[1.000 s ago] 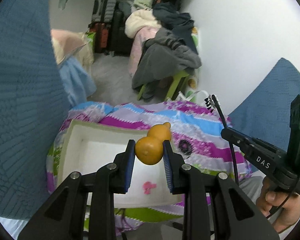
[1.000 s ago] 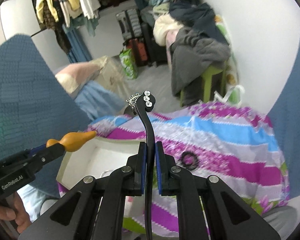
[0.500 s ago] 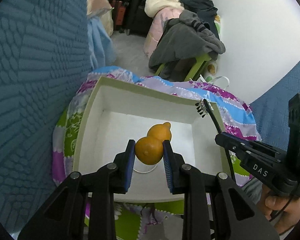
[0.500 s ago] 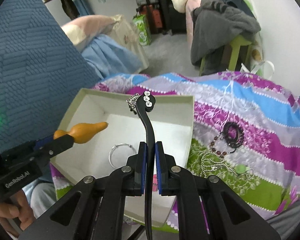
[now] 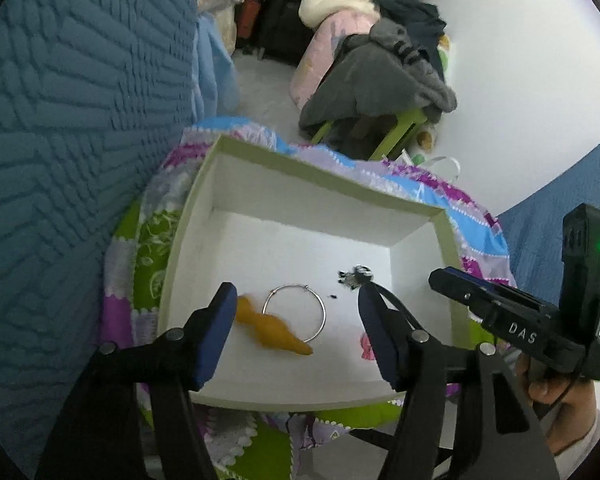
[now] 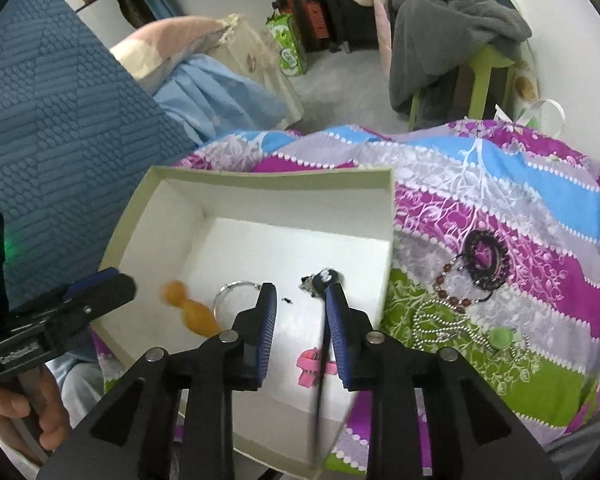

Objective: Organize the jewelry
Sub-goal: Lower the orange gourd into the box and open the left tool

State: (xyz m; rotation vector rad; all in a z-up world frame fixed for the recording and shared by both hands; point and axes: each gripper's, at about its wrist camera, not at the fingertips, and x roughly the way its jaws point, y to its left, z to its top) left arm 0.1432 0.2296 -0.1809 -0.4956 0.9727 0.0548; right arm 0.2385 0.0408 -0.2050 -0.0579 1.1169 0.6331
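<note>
Box [image 5: 324,176] interior holds orange gourd pendant [image 5: 274,328], blurred, at 7 o'clock of silver bangle [image 5: 296,312]. Left hand-held gripper [image 5: 296,332] jaws just opened, released. Right hand-held gripper [image 6: 300,320] just opening; black hairpin [image 6: 325,280] against its right pad, loose.

White wall [image 5: 520,80], grey floor [image 6: 340,68], clothes-heaped green stool [image 6: 488,76]
</note>
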